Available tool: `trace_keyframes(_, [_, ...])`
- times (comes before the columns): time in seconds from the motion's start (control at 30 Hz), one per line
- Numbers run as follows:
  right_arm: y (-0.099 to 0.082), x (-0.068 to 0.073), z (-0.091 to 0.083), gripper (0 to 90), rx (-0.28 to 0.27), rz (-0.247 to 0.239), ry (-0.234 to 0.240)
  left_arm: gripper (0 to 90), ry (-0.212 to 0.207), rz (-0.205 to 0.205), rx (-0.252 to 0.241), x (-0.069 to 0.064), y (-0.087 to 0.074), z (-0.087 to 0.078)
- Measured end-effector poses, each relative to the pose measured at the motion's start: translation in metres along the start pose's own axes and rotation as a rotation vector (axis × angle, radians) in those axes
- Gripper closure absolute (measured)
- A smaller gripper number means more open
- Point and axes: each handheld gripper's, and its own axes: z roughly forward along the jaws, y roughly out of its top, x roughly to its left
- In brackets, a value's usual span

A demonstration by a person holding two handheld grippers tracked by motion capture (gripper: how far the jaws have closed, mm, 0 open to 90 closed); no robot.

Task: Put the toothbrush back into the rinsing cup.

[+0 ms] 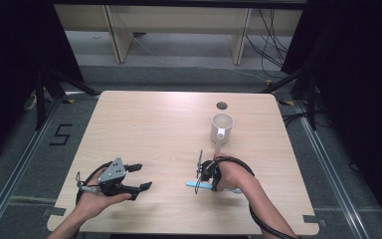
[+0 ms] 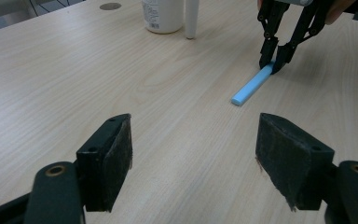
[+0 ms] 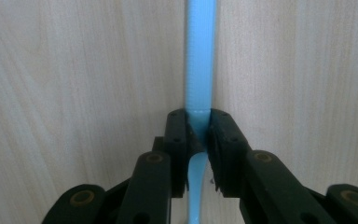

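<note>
A light blue stick lies flat on the wooden table at the front right. My right gripper points down at it, shut on one end of the stick, which runs between the jaws. In the left gripper view the same stick stretches from the right gripper toward me. My left gripper rests open at the front left, nothing between its pads, about a hand's length left of the stick.
A white cup stands behind the right gripper, and a pale stick leans against its front. In the left gripper view the cup and pale stick are at the top. A round hole is in the table beyond.
</note>
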Motion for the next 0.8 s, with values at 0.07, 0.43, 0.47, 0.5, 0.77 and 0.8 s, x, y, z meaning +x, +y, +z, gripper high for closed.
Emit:
trace_keyframes(0.07, [0.001,0.001,-0.002,78.8,0.021,-0.004,0.002,26.8,0.002,0.007,0.008,-0.001,0.001,0.001])
trace_keyframes(0.43, [0.001,0.0,-0.002,79.0,0.007,-0.04,0.008,27.1,-0.013,0.016,0.022,-0.003,0.001,0.007])
trace_keyframes(0.47, [0.001,0.0,-0.002,79.0,0.007,-0.04,0.008,27.1,-0.017,0.015,0.02,-0.003,0.001,0.007])
trace_keyframes(0.5, [0.001,0.001,-0.002,79.0,0.004,-0.029,0.006,27.2,-0.026,0.011,0.015,-0.004,0.001,0.008])
trace_keyframes(0.77, [0.001,0.001,-0.004,79.1,-0.004,-0.045,0.025,28.2,-0.038,0.033,0.026,-0.005,0.003,0.011])
trace_keyframes(0.8, [0.001,0.001,-0.004,79.1,-0.005,-0.058,0.027,28.3,-0.042,0.041,0.032,-0.005,0.004,0.012])
